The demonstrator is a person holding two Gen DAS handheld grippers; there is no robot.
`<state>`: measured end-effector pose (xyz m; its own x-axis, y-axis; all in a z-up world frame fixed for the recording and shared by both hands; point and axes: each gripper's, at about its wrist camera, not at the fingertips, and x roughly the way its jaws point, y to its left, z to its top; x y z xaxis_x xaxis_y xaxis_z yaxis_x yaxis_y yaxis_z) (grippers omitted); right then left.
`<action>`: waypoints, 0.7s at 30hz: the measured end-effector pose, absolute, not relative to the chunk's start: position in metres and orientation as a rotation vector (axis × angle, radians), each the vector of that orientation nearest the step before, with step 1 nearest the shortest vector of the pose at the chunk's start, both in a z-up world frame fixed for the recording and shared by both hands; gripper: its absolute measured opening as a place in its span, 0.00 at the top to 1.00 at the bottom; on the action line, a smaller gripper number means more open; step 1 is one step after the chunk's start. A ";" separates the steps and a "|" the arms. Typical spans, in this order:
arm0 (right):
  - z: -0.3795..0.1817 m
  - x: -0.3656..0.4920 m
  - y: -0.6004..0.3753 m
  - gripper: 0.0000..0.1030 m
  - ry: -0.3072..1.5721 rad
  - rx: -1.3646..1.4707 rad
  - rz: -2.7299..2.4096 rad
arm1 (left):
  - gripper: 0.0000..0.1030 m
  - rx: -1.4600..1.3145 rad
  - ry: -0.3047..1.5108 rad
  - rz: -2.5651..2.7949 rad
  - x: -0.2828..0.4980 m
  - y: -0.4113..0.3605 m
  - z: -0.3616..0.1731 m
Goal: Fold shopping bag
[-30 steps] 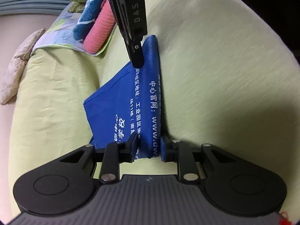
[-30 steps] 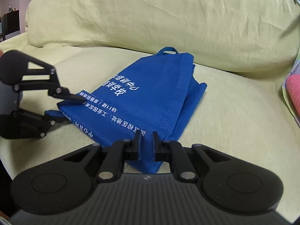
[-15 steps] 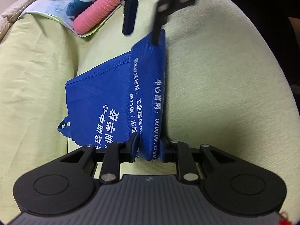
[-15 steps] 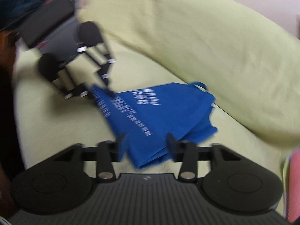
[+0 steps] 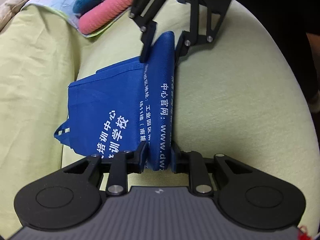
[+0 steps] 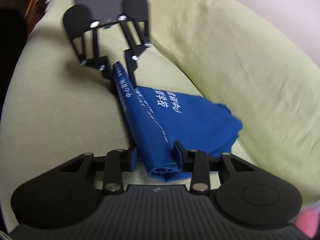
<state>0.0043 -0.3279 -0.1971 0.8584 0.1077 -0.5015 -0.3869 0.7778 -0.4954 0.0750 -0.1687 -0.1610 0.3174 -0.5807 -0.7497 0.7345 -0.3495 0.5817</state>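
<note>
One broad yellow-green sofa seat (image 5: 230, 110) carries everything, and the blue shopping bag (image 5: 104, 104) is laid out on it, near the seat's middle. Most of the bag is spread flat towards the backrest, while its long front edge has been gathered into a thick, doubled strip that is raised off the cushion. A pink rolled cloth (image 5: 104, 14) is seen well apart from the bag, at the far end of the seat.

The strip is gripped at one end by the left tongs (image 5: 159, 160), whose fingers are pressed against both faces of the fold. The opposite end is straddled by the right tongs (image 6: 156, 158); the fold sits between the fingers, but the gap looks wider there and the right wrist view is blurred, so whether it is pinched firmly cannot be told. A small handle loop (image 5: 62, 134) is left sticking out at the bag's flat side.

The step in hand is judged to be a lengthwise fold, with the strip about to be carried over the flat panel. For that, a firm hold at both ends would be needed, the strip kept taut between them, and both ends moved together so that the crease is laid straight and the loop is tucked under.
</note>
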 end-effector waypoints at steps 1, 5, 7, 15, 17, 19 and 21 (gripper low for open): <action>-0.193 0.006 -0.329 0.70 0.496 -0.584 0.274 | 0.76 1.351 0.153 -1.367 0.076 -0.167 -0.161; -0.178 0.011 -0.333 0.71 0.590 -0.425 0.278 | 0.76 1.295 0.197 -1.352 0.075 -0.166 -0.156; -0.169 0.007 -0.338 0.71 0.637 -0.355 0.308 | 0.76 1.276 0.243 -1.374 0.069 -0.164 -0.149; -0.152 -0.020 -0.367 0.71 0.815 0.042 0.416 | 0.73 1.193 0.439 -1.503 0.041 -0.154 -0.124; -0.152 -0.017 -0.378 0.71 0.843 0.168 0.407 | 0.73 1.163 0.475 -1.496 0.044 -0.157 -0.122; -0.154 -0.011 -0.390 0.71 0.870 0.286 0.392 | 0.73 1.143 0.505 -1.478 0.050 -0.162 -0.123; -0.159 -0.007 -0.403 0.71 0.898 0.422 0.376 | 0.73 1.123 0.532 -1.464 0.057 -0.165 -0.124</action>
